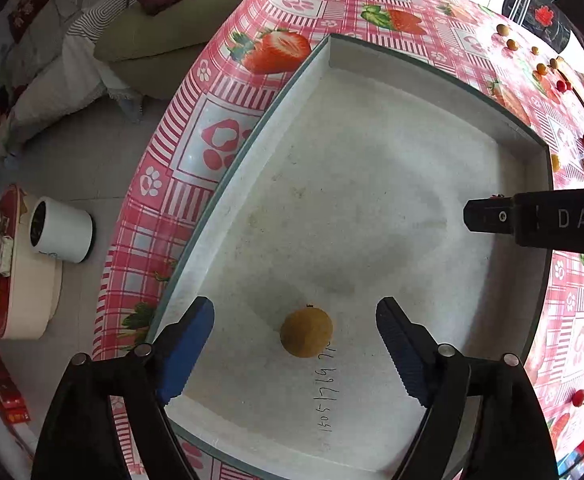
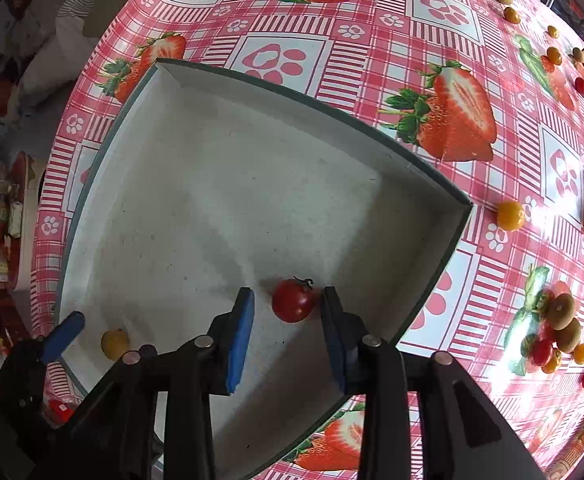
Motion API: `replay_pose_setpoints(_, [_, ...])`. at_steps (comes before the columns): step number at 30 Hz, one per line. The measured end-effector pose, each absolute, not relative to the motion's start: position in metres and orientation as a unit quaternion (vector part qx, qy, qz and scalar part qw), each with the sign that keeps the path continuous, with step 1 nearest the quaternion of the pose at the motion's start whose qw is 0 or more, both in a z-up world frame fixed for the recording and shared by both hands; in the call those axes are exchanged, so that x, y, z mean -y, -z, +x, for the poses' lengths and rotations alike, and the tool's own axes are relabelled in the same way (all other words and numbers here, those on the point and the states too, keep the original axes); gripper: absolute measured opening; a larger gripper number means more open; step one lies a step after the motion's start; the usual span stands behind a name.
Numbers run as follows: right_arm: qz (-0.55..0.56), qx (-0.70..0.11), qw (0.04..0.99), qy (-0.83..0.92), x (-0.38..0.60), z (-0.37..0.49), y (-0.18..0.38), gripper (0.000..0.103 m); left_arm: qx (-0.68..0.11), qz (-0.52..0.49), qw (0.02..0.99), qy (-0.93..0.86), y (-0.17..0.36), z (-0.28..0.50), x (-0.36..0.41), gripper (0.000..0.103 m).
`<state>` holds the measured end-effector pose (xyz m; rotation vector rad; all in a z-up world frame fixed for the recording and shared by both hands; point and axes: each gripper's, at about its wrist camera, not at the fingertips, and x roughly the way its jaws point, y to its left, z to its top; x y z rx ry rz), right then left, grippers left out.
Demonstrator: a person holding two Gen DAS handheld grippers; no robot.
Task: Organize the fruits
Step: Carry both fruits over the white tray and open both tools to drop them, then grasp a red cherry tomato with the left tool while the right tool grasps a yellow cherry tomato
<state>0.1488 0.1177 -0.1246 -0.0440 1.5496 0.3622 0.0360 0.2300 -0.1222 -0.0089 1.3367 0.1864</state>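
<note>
Both the left gripper (image 1: pixel 295 344) and right gripper (image 2: pixel 288 312) point steeply down, fingers apart.

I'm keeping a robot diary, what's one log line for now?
left tongs: open over longan | right tongs: open around cherry tomato | both fruits in tray

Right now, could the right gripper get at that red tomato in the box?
Probably yes. The red tomato lies on the box floor right between the right gripper's open fingers, with nothing over it. The nearby wall looks clear of the fingers.
</note>
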Motion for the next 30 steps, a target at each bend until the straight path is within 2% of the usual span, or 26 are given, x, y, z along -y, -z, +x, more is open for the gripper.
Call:
replay_pose_setpoints(2, [-0.012,-0.691,0.704,-0.164,-0.115,0.150,0.119,0.063,-0.625,0.001,0.777,-0.081,0.122,0.034,-0.227,0.084])
replay_pose_setpoints(7, [0.013,-0.678,0.714,-0.175,-0.108,0.149,0.096,0.080,-0.633,-0.004,0.771,-0.075,0.117,0.039,-0.223,0.084])
replay_pose_setpoints(16, [0.049,-0.666,0.730,-0.147,-0.043,0.126,0.066,0.081,-0.629,0.029,0.776,-0.038,0.090,0.033,-0.183,0.084])
replay_pose_setpoints(30, [0.141,-0.687,0.713,-0.001,0.122,0.050,0.091,0.081,-0.633,0.096,0.766,0.066,0.078,0.019,-0.067,0.084])
